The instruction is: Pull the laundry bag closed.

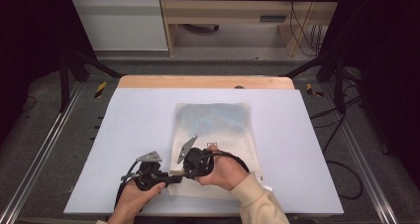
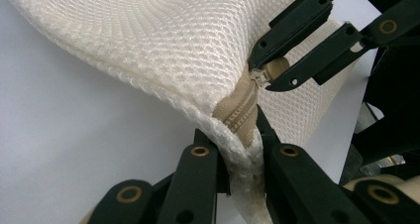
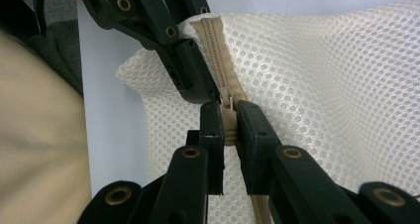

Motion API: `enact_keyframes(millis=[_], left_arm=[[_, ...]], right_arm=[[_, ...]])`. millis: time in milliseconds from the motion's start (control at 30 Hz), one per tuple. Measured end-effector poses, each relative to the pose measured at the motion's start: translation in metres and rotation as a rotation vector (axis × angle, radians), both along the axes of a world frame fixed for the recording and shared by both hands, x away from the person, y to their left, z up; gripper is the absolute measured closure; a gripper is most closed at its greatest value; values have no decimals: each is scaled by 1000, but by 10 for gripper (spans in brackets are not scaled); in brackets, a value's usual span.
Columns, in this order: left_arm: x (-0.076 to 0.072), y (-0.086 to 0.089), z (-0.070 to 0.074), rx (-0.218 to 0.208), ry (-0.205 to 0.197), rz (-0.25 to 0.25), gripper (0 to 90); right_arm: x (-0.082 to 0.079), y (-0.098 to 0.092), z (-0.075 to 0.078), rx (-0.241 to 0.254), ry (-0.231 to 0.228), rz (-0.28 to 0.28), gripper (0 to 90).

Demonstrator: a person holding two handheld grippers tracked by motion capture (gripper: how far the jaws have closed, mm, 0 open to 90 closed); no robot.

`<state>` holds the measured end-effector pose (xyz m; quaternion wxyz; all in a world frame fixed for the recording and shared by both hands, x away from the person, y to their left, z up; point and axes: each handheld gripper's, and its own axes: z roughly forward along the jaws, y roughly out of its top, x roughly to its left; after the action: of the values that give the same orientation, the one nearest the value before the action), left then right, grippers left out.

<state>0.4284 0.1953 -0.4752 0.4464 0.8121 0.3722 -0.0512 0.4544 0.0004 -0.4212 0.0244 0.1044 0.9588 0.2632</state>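
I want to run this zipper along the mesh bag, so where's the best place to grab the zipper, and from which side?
Grip the small pull tab behind the slider, coming in along the zipper line: it is flat and stands clear of the mesh bag. The right gripper already pinches it so, while the left gripper clamps the bag's corner.

Cream-white mesh laundry bag (image 2: 163, 50): woven cloth, open honeycomb weave, rough and matt, with a thicker knitted rim. Tan zipper tape (image 3: 210, 40): smooth cloth with fine moulded teeth and a dull beige slider. Black gripper jaws at lower frame: matt plastic with brass-coloured rivets. Pale lilac table cover (image 1: 133, 130): smooth, matt. Light wooden table edge (image 1: 205, 82): satin.
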Motion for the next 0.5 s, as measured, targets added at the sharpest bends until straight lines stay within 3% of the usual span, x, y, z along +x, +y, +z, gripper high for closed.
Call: enact_keyframes(millis=[500], left_arm=[[-1,-2,0,14,-5,-11,843]], right_arm=[[-2,-4,-4,13,6,-11,820]])
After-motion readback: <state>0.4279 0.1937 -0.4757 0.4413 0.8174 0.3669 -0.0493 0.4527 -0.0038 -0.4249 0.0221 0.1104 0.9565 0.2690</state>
